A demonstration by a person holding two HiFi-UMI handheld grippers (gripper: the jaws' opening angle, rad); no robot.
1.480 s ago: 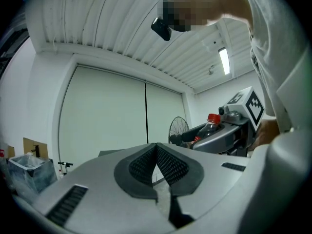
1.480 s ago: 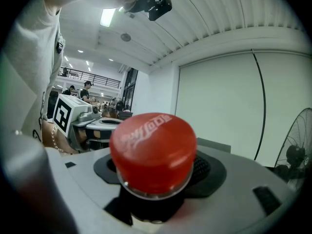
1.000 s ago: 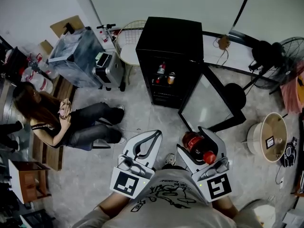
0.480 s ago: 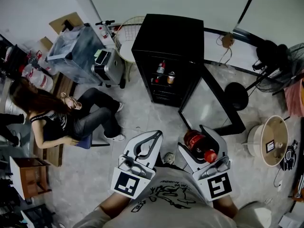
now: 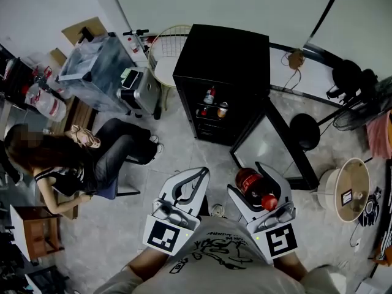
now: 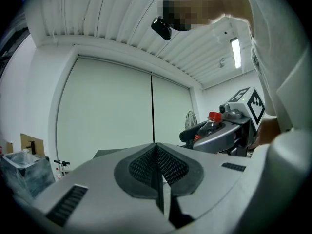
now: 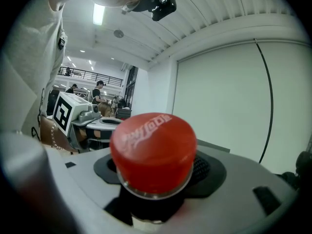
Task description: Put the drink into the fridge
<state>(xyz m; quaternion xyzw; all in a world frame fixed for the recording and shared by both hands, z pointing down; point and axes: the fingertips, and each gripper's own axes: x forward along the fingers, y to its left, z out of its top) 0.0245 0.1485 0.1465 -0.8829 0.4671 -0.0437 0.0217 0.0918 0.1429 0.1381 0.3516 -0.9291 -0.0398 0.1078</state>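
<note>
"While the tall black fridge stands well ahead of both pairs of jaws with its glass door swung open, what do you reckon could go wrong?"

"The door, I'd say. It hangs out ahead of the right gripper, so a straight reach might clip its edge. The shelf inside also holds a small bottle and a can, and a careless push could topple them."

"And the grip itself?"

"The right jaws are clamped on the dark plastic cola bottle with the red screw cap. It lies along them, cap end back toward the holder. It's round and smooth, so if it's tipped forward I'd guess it could slide out."

"The left gripper?"

"Jaws pressed together, nothing between them. The left gripper view shows its ribbed pads meeting, and the bottle side-on off to the right. From above you only get the closed outline."

"What else does one view add?"

"Only the head view shows the fridge and door. The right gripper view gives the red cap filling the space between the pads, lettering and all."
</note>
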